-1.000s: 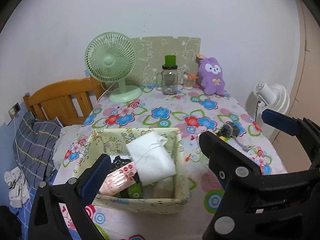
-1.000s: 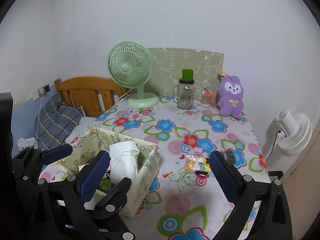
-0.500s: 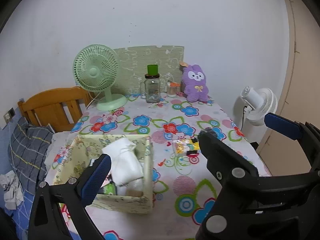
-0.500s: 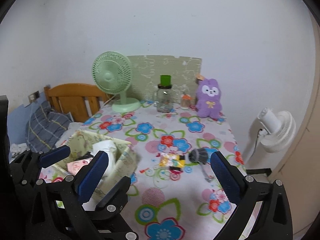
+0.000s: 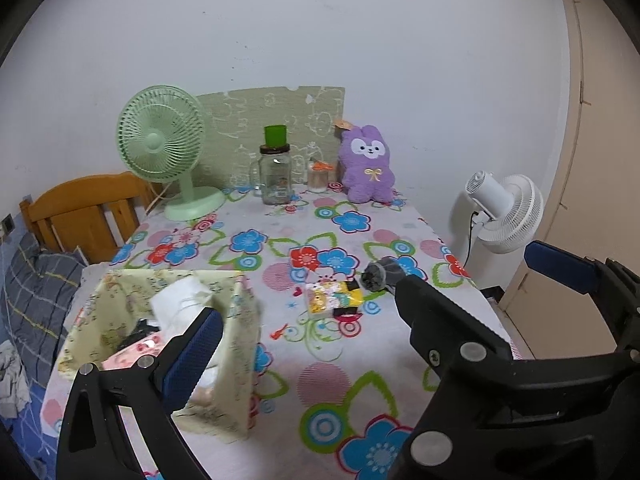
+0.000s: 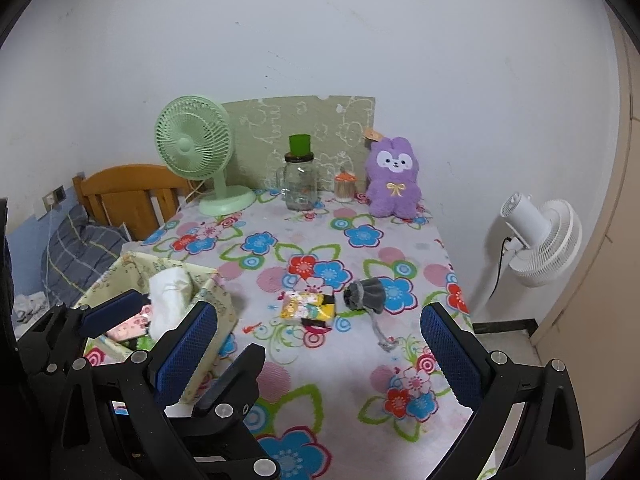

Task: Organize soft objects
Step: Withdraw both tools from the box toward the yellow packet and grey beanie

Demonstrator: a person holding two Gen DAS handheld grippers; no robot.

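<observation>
A pale green fabric box [image 5: 236, 320] [image 6: 208, 284] stands at the table's left front, holding a white cloth bundle [image 5: 180, 300] [image 6: 170, 284] and a pink packet [image 6: 130, 322]. A yellow pouch [image 5: 332, 300] [image 6: 306, 306] and a grey drawstring pouch [image 5: 378, 274] [image 6: 364, 296] lie mid-table. A purple plush rabbit [image 5: 368, 170] [image 6: 394, 178] sits at the back. My left gripper [image 5: 312, 344] is open and empty above the table front. My right gripper [image 6: 328, 352] is open and empty, to the right of the box.
A green desk fan [image 5: 164, 148], a glass jar with green lid [image 5: 275, 172] and a small orange-topped jar [image 6: 345, 186] stand at the back. A white floor fan [image 6: 540, 236] is right of the table. A wooden headboard [image 5: 88, 208] and bed are left.
Both grippers have pulled back and up from the box. The box now looks smaller and further left, and the two pouches have come into the left wrist view.
</observation>
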